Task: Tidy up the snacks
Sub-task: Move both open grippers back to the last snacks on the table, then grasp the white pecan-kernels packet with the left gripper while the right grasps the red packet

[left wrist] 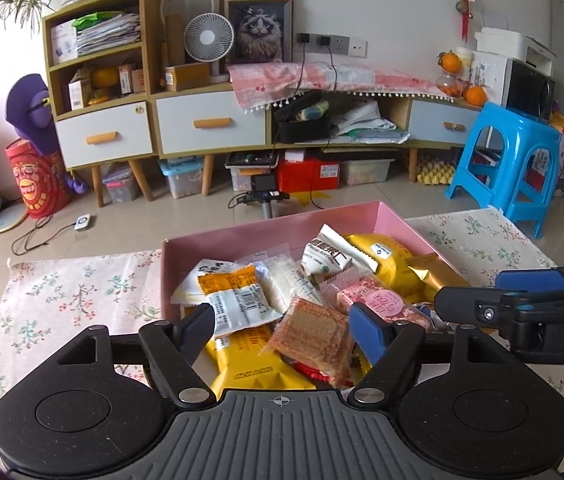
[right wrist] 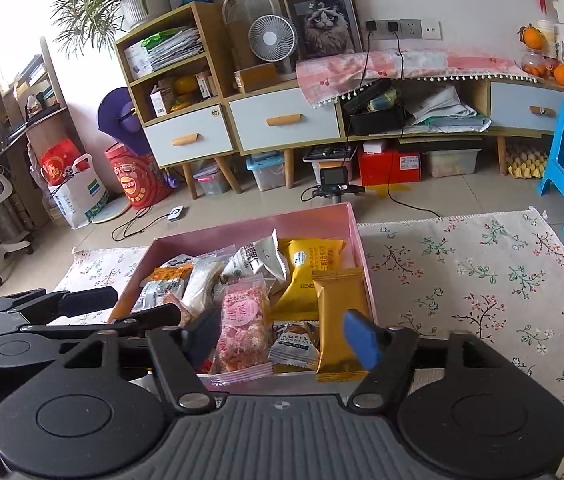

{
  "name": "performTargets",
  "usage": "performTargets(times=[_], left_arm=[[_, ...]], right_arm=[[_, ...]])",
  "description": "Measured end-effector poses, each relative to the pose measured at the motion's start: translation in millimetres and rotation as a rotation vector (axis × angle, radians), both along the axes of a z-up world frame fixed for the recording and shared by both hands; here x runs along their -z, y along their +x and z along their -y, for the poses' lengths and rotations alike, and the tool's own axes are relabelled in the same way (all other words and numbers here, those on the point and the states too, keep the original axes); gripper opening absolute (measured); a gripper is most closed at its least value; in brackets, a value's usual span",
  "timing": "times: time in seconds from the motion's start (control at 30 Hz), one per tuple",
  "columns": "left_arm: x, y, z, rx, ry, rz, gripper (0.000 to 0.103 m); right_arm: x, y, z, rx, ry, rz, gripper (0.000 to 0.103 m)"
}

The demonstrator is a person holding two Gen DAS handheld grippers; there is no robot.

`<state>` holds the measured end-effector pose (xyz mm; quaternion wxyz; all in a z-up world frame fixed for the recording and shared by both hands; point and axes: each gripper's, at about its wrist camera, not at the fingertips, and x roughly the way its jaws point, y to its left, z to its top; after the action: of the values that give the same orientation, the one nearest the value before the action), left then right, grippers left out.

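Note:
A pink box (left wrist: 398, 220) (right wrist: 356, 248) on a floral tablecloth holds several wrapped snacks. In the left wrist view I see a brown wafer pack (left wrist: 314, 334), a white-and-orange pack (left wrist: 238, 300), a pink nougat pack (left wrist: 378, 300) and yellow packs (left wrist: 386, 260). My left gripper (left wrist: 286, 326) is open, its fingers either side of the wafer pack, just above the pile. In the right wrist view the pink nougat pack (right wrist: 244, 324), a chocolate pack (right wrist: 296, 344) and a gold pack (right wrist: 340, 320) lie at the box's near end. My right gripper (right wrist: 282, 336) is open above them, holding nothing.
The floral tablecloth (right wrist: 482, 288) spreads to the right of the box. The other gripper enters each view from the side: the right gripper (left wrist: 522, 304), the left gripper (right wrist: 62, 312). A blue stool (left wrist: 510, 160), a cabinet and floor clutter stand beyond the table.

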<state>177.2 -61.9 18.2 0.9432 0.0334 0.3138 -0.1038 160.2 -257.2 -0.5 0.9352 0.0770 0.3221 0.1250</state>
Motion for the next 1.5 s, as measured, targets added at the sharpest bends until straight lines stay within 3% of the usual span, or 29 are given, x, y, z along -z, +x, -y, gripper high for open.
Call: performTargets(times=[0.3,0.7,0.93,1.27,1.5], left_arm=[[-5,-18,-18,-0.011,0.023,0.008,0.086],[3,-54,-55,-0.019,0.018,-0.029,0.092],[13,-67,-71,-0.020,-0.027,-0.099,0.093],[17,-77,-71,0.015,-0.164,-0.177,0.093],[27,-84,-66,0.098,-0.139,-0.137,0.092]], right_arm=[[-6,-11,-4,-0.013,-0.009,0.006,0.082],[-9,-31,-8,-0.016,-0.022,0.012,0.093],[-2,-49,-17,-0.051,-0.051,-0.009,0.093],[15,-70,-30,-0.053,-0.079,-0.064,0.095],[22,-71,-36,-0.012,-0.173,-0.012,0.094]])
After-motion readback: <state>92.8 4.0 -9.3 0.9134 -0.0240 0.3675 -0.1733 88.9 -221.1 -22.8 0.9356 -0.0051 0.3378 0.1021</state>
